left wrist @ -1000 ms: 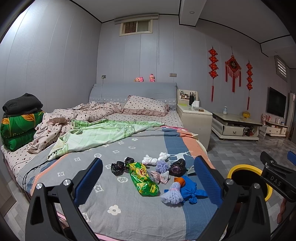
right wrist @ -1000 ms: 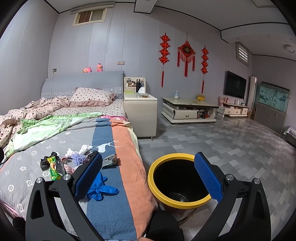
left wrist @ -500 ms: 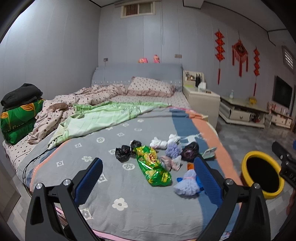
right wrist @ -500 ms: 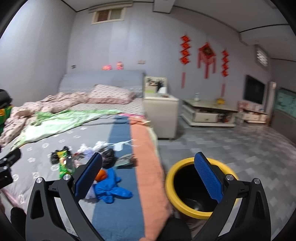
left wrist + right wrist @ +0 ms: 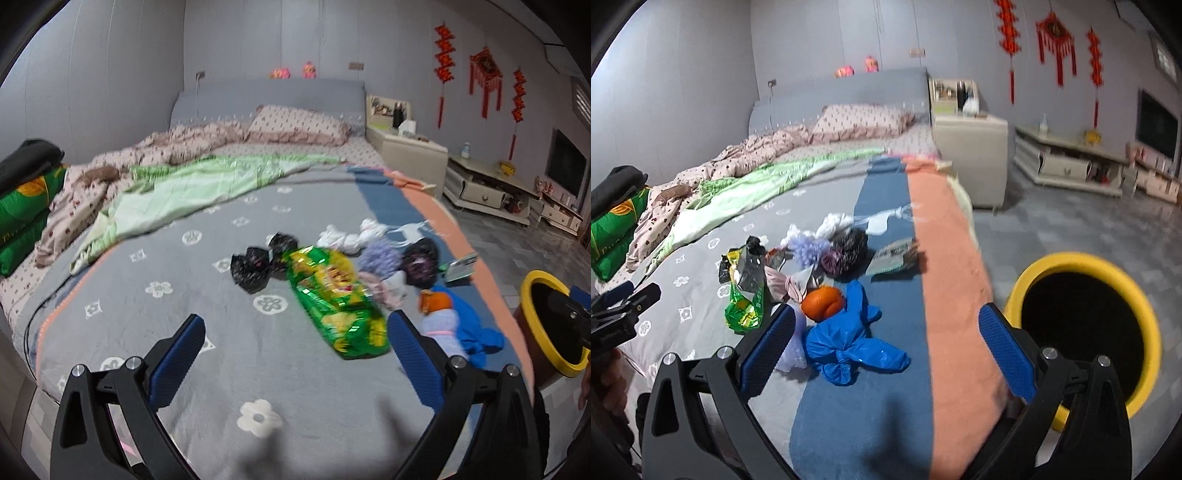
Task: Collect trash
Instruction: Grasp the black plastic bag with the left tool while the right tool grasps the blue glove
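Bed (image 5: pixel 258 387) fills both views, its grey cover strewn with trash: a green snack bag (image 5: pixel 332 295), black bags (image 5: pixel 255 266) and a blue bag (image 5: pixel 849 339) clustered near the foot. Left gripper (image 5: pixel 295 354) and right gripper (image 5: pixel 886 350) both hang above it, fingers spread wide and holding nothing, with the yellow-rimmed bin (image 5: pixel 1145 317) on the floor just beside the bed.

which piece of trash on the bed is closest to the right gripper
The blue plastic bag, knotted and crumpled on the blue stripe of the blanket. It lies just ahead of the right gripper; the green snack bag and the rest sit farther off.
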The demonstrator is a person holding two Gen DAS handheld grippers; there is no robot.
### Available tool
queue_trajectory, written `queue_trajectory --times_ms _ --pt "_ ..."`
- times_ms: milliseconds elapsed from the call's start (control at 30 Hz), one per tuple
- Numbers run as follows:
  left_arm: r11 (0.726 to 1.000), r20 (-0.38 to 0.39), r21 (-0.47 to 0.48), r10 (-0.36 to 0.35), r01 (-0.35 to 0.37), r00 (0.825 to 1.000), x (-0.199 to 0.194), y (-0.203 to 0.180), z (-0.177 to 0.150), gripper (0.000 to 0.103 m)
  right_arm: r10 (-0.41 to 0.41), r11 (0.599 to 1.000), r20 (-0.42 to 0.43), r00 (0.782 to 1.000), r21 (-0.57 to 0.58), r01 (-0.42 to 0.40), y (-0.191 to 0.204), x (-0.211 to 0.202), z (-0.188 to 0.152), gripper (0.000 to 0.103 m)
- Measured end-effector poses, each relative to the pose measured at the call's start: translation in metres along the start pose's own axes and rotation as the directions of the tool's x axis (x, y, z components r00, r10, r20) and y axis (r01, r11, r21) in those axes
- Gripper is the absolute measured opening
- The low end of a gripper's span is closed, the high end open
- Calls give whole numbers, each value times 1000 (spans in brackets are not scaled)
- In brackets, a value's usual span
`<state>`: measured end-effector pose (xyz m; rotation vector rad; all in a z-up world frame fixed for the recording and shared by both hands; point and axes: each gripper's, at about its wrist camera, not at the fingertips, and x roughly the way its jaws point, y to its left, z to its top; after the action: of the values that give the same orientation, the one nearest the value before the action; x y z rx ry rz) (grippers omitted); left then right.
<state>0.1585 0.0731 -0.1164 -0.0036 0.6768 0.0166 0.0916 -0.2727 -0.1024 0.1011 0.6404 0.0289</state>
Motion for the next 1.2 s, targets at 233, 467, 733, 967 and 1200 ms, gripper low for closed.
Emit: queue_trajectory --times_ms 233,467,733,967,1200 --pt "997 -109 -54 47 -53 993 68 37 12 95 -10 999 -86 996 -54 5 10 45 -6 96" --pt "996 -137 -42 71 -78 988 127 67 35 95 26 997 -181 983 -61 -38 14 84 -13 95" --pt "995 -205 13 102 -101 973 193 79 52 95 35 998 -230 973 -43 -46 10 113 -13 93" --pt "996 -220 21 88 -86 971 232 77 65 95 42 997 -268 962 -45 -57 15 135 -18 82" --pt "998 -255 63 26 -10 967 256 53 62 67 61 995 -298 953 -52 -80 20 149 -23 71"
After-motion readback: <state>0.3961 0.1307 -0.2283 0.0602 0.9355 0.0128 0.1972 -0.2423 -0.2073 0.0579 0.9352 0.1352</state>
